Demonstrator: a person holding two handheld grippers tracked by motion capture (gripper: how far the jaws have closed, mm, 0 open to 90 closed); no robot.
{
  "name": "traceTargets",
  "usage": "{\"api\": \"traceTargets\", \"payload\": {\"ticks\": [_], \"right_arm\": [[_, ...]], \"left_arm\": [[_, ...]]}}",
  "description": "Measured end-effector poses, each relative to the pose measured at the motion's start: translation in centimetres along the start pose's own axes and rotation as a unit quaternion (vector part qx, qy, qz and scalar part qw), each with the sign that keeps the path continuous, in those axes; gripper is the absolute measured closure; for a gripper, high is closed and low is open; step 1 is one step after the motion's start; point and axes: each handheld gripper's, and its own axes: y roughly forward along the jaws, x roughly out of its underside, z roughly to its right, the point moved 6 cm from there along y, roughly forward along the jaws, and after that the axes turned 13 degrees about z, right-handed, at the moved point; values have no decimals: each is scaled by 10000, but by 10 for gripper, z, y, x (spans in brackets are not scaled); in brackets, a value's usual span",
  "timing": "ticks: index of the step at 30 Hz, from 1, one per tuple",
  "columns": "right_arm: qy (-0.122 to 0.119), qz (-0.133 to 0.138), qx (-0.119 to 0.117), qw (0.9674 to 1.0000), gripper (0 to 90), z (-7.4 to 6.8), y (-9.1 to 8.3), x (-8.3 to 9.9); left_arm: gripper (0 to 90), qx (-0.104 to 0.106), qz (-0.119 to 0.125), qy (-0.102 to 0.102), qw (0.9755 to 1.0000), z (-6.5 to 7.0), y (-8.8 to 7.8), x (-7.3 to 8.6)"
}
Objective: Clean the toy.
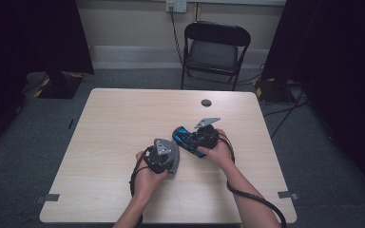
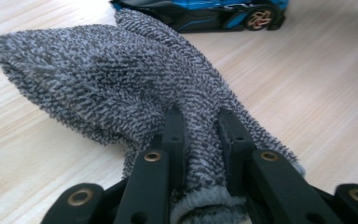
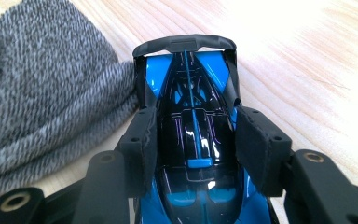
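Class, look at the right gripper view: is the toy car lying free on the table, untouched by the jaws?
No: the right gripper clamps the blue toy car between its pads.

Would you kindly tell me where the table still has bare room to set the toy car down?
The light wooden table is bare along its far edge, around the small dark round grommet, and down its left and right sides. It is crowded at centre, where the grey knitted cloth and blue-and-black toy car sit between both hand-held grippers.

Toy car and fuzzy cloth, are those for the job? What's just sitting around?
In the job:
- blue toy car, held in the right tool
- grey cloth, pinched by the left tool

Just around:
- black folding chair
- round dark spot on the table
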Motion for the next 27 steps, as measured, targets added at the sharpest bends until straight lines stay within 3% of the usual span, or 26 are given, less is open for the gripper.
{"api": "traceTargets", "payload": {"ticks": [27], "right_arm": [[4, -24, 22, 10000, 499, 0, 1, -1]], "left_arm": [[754, 635, 99, 80, 9979, 42, 6, -3]]}}
